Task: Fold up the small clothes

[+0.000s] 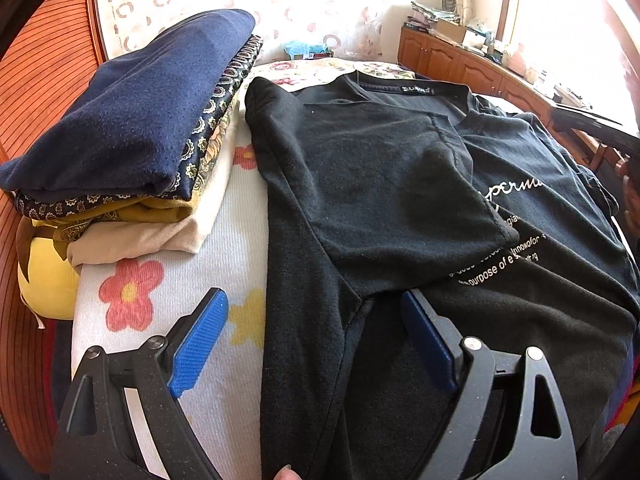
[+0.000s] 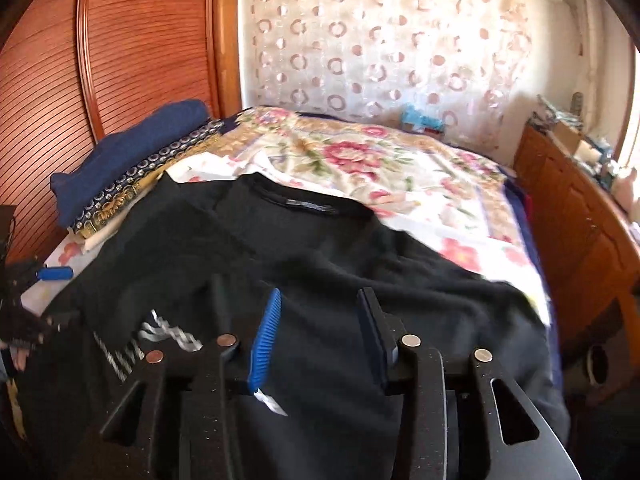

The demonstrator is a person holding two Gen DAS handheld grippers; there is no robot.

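Note:
A black T-shirt with white lettering lies spread on the bed, its left side and sleeve folded in over the chest. My left gripper is open and empty, its blue pads straddling the shirt's left folded edge near the hem. In the right wrist view the same shirt fills the foreground. My right gripper is open and empty just above the shirt's right half. The left gripper's blue pad shows at the far left of that view.
A stack of folded clothes, navy on top, sits at the bed's left by the wooden wardrobe. A yellow cushion lies under it. The floral bedspread extends behind. A wooden cabinet runs along the right.

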